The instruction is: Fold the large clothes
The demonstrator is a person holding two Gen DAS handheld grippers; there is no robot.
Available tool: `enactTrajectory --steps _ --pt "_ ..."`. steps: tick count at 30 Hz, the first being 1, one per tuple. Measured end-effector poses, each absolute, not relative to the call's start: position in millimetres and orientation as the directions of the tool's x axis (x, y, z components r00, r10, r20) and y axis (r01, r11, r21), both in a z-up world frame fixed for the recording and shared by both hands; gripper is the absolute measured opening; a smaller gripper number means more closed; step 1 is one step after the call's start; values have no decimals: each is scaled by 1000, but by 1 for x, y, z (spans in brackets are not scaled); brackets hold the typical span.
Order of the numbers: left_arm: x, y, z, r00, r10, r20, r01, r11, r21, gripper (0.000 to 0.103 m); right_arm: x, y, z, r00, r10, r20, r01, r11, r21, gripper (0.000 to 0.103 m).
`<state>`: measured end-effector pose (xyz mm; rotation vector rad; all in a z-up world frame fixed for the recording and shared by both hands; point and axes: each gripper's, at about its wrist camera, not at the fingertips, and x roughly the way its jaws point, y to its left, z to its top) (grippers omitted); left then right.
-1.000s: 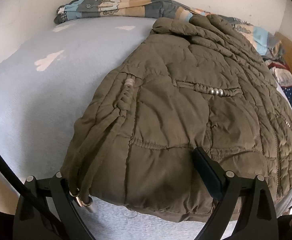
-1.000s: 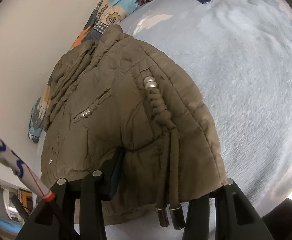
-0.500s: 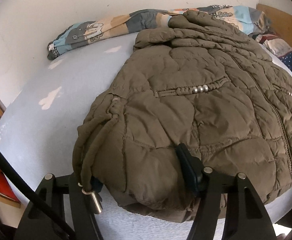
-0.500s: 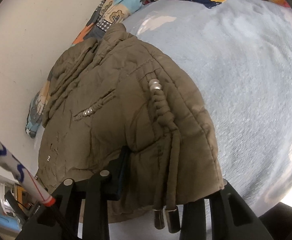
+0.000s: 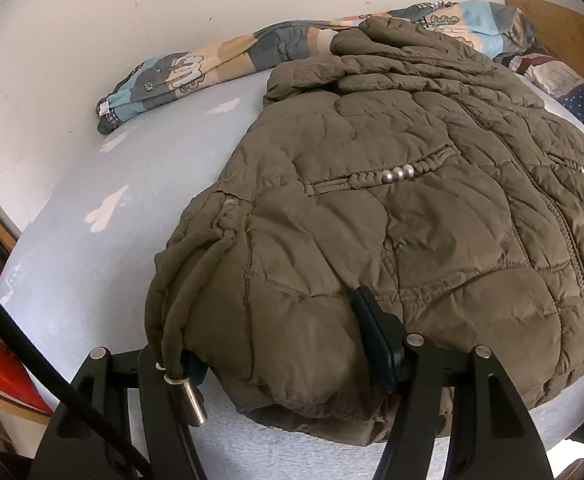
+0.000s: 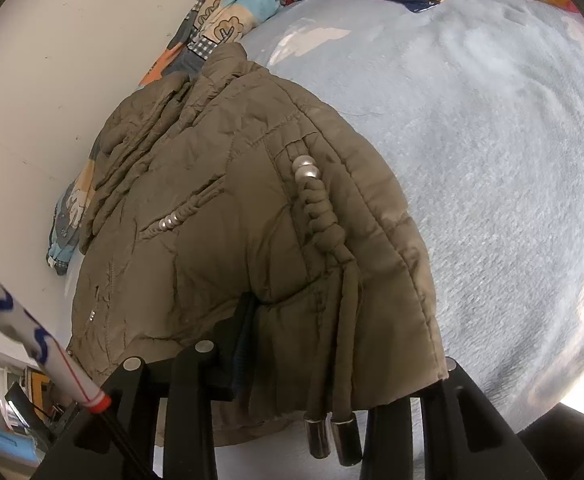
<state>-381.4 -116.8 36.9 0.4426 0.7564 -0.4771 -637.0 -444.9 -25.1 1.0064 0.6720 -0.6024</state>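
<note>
One olive jacket [image 5: 392,220] lies lengthwise, collar toward the wall.

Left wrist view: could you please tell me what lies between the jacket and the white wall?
A patterned blanket lies bunched along the white wall behind the jacket, with bare blue sheet before it.

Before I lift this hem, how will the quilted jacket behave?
Probably floppy: the jacket already bunches between the left claw, whose jaws have just been closing on it. It looks puffy and light for its bulk. The metal-tipped drawcords will likely swing under the right claw.
</note>
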Motion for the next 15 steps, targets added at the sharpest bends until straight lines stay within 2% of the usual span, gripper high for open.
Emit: enactTrajectory --steps 15 --pt "-385 -120 37 649 -242 -721 560 794 238 61 -630 -437 -16 628 -193 -754 733 473 489 30"
